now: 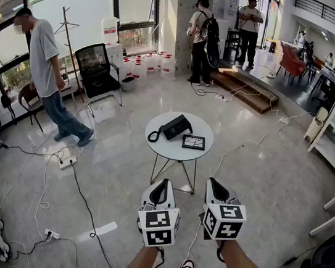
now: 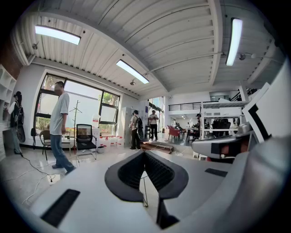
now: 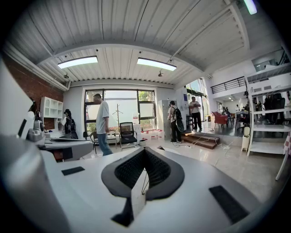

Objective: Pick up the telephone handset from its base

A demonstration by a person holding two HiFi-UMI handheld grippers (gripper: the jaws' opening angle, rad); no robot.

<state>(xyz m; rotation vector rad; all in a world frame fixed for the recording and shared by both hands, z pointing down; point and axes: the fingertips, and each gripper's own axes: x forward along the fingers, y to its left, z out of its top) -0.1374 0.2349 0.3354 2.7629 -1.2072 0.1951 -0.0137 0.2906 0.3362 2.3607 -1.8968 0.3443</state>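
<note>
The black telephone point(image 1: 174, 127) lies on a small round white table point(image 1: 173, 151), its handset resting on the base and its coiled cord point(image 1: 153, 136) hanging off the left end. My left gripper point(image 1: 159, 186) and right gripper point(image 1: 213, 182) are held side by side in the air, short of the table's near edge and pointing toward it. Both are shut with nothing between the jaws. In the left gripper view the left gripper point(image 2: 144, 153) has its black pads meeting at the tip. The right gripper view shows the right gripper point(image 3: 144, 150) closed the same way. The phone is hidden in both gripper views.
A dark framed tablet point(image 1: 193, 141) lies on the table beside the phone. Cables and a power strip point(image 1: 67, 162) trail over the floor at left. One person point(image 1: 47, 73) stands at back left near a black chair point(image 1: 95, 69), two more point(image 1: 206, 38) by the steps point(image 1: 247, 90).
</note>
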